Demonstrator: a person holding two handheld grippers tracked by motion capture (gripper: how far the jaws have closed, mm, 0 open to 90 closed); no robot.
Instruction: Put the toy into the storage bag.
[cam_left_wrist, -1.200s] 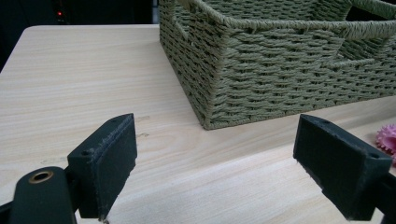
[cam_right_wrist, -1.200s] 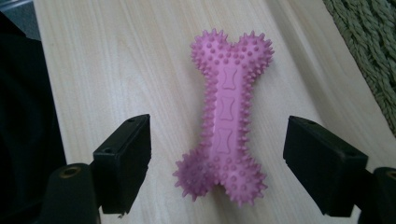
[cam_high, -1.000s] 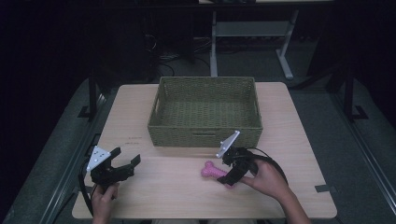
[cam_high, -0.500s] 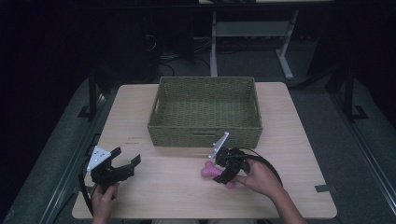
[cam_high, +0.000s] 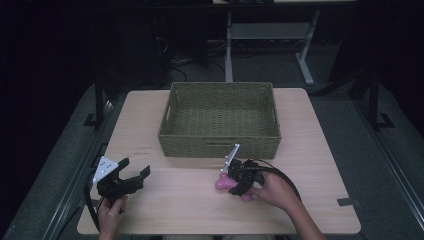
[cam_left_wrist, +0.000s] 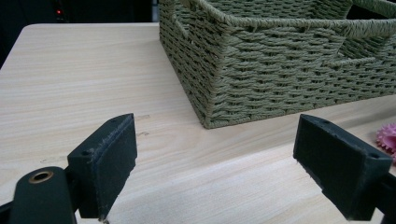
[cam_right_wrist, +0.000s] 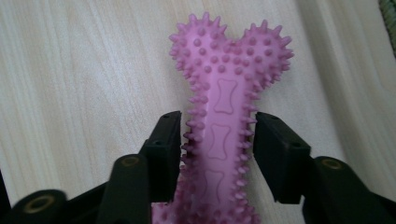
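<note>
Where spikes bristle, pink rubbery bone

No legible text, labels, brands or numbers anywhere; the faint dark marks on the table near the basket are too small to read.

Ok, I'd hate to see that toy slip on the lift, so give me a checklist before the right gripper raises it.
1. Right gripper straddles the shaft of the pink spiky bone toy: ok.
2. Jaws firmly closed on the shaft: cannot tell; they sit at the spike tips.
3. Toy flat on the wooden table: ok.
4. Woven basket empty, ready to receive: ok.
5. Left gripper open, apart from the toy: ok.
6. Cable loops beside the hand, off the toy: ok.
</note>
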